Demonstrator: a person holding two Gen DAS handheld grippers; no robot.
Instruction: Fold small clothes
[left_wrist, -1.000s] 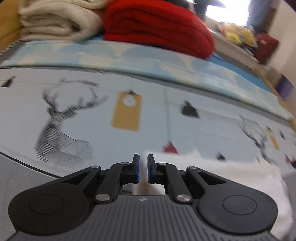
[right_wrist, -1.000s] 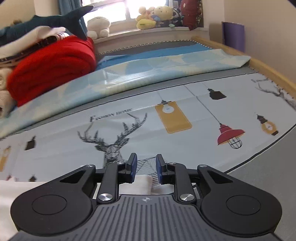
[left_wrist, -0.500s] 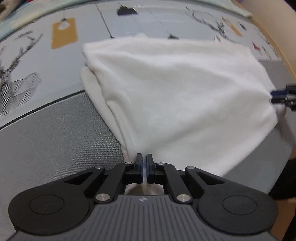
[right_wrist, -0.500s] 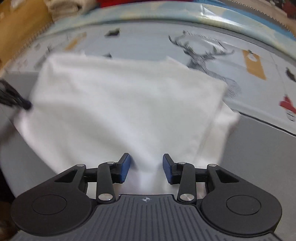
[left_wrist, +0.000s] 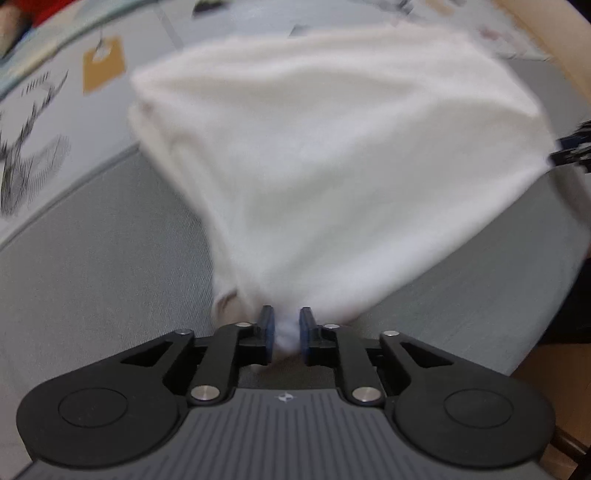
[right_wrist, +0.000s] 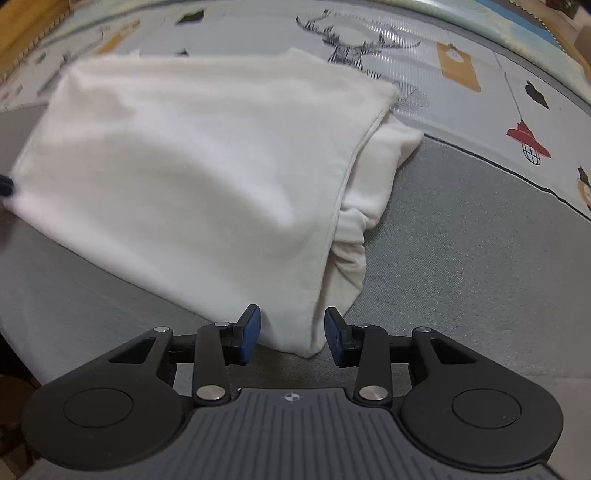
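Note:
A white garment (left_wrist: 332, 155) lies folded over itself on the grey bed surface (left_wrist: 92, 266). My left gripper (left_wrist: 283, 338) has its jaws slightly apart with the garment's near corner bunched between them. The view is blurred. In the right wrist view the same white garment (right_wrist: 192, 158) shows a hemmed edge and a bunched sleeve (right_wrist: 354, 243) at its right. My right gripper (right_wrist: 291, 330) is open, its pads on either side of the near corner without pressing it. The right gripper's tips show at the far right of the left wrist view (left_wrist: 572, 147).
A printed sheet with deer and lamp pictures (right_wrist: 461, 66) covers the bed beyond the garment. A wooden bed frame (left_wrist: 546, 33) runs along the far right. The bed's near edge (left_wrist: 535, 362) is by my left gripper.
My left gripper's jaws have parted slightly around the corner. My right gripper has opened wider. The garment's folded layer has settled lower onto the bed.

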